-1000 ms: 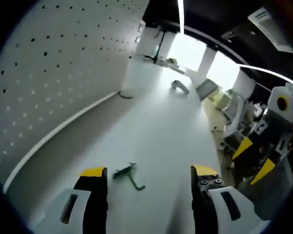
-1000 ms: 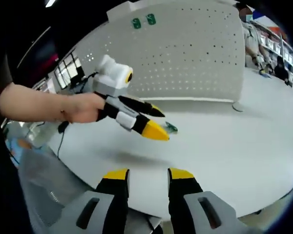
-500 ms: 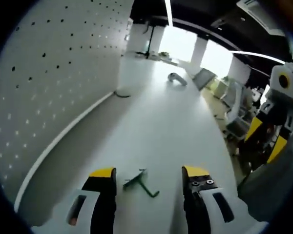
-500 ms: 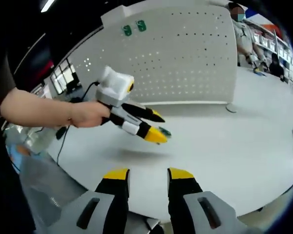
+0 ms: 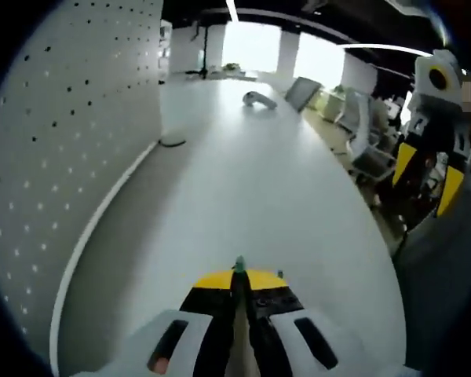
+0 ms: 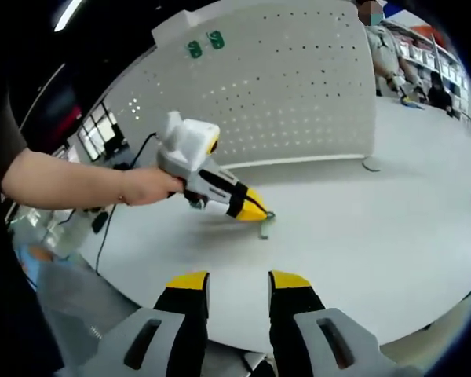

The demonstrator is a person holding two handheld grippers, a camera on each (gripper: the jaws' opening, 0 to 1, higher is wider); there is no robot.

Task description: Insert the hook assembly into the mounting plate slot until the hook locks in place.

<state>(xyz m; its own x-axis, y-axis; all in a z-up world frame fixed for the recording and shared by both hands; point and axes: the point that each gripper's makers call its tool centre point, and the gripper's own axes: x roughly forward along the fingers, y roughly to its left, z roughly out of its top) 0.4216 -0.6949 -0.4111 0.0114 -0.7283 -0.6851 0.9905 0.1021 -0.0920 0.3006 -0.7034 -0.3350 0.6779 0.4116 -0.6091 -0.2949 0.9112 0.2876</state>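
Standing along the left of the left gripper view, a white perforated panel [image 5: 55, 157] borders a long white table [image 5: 251, 196]; the same panel [image 6: 298, 86] fills the upper centre of the right gripper view, with two small green marks [image 6: 205, 44] near its top edge. A round base [image 5: 173, 141] sits where panel meets table. A small grey object [image 5: 259, 99] lies far up the table, and chairs [image 5: 361, 149] stand at the right.

Item: hook [image 6: 264, 228], small, thin, green, bent wire shape. Its tip pokes up between the jaws of the left gripper [image 5: 238, 284] at the lower centre of the left gripper view. In the right gripper view it hangs at the yellow tips of the left gripper [image 6: 255, 212], just above the matte table [image 6: 361, 236], left of centre.

Left gripper: white body, black jaws, yellow tips, pressed together on the hook, held by a hand [image 6: 149, 187].

Right gripper [image 6: 237, 281]: jaws spread, nothing between them, low in its own view; also seen at the right edge [image 5: 428, 165] of the left gripper view.
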